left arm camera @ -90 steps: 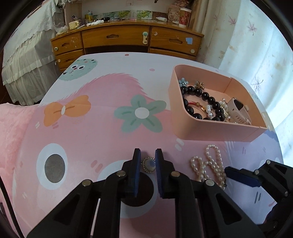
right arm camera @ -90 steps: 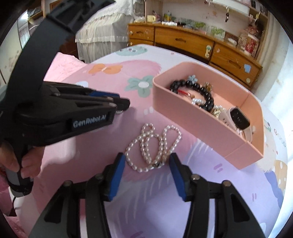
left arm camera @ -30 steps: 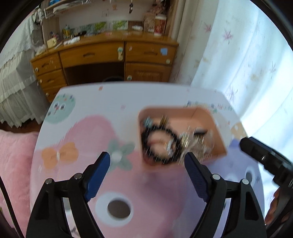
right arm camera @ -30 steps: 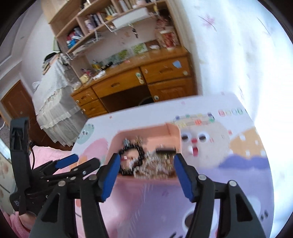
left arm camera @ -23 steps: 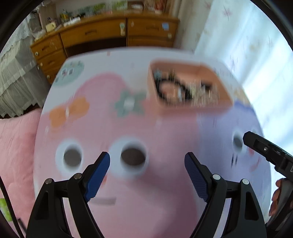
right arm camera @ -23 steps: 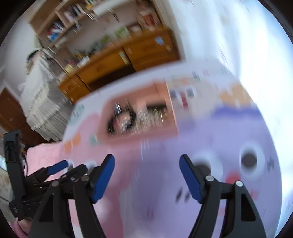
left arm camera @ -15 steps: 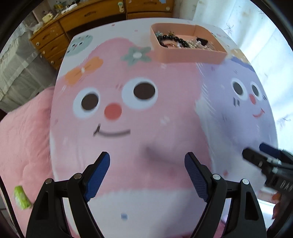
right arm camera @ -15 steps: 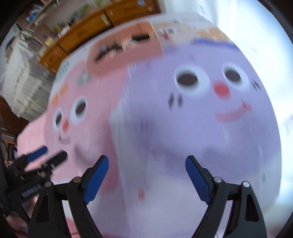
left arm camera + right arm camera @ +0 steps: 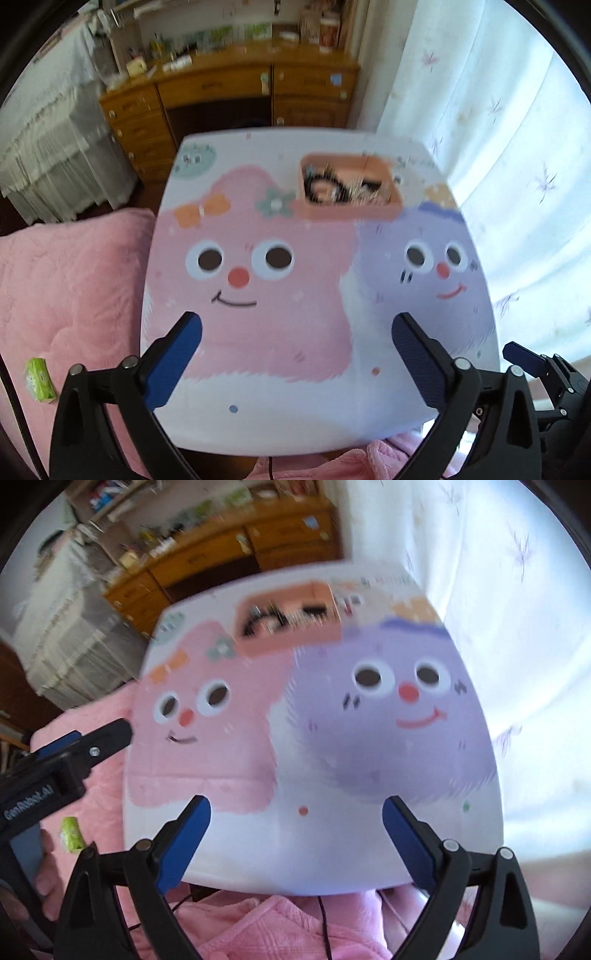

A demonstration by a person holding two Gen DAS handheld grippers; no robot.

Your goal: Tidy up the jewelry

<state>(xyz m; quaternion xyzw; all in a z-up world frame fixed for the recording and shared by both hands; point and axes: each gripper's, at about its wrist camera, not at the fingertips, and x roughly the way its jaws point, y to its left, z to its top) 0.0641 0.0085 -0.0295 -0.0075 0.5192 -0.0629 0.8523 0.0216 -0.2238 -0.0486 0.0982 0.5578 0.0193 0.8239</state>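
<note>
We hold both tools high above the table, well back from the pink tray at its far side, where the jewelry sits in a heap. The left gripper has its fingers spread wide with nothing between them, and the right gripper is the same. No loose piece shows on the tabletop, so the job looks about finished; best to keep both tools level and clear of the tray. Blur smears the tray's contents, so we cannot tell individual pieces apart.
</note>
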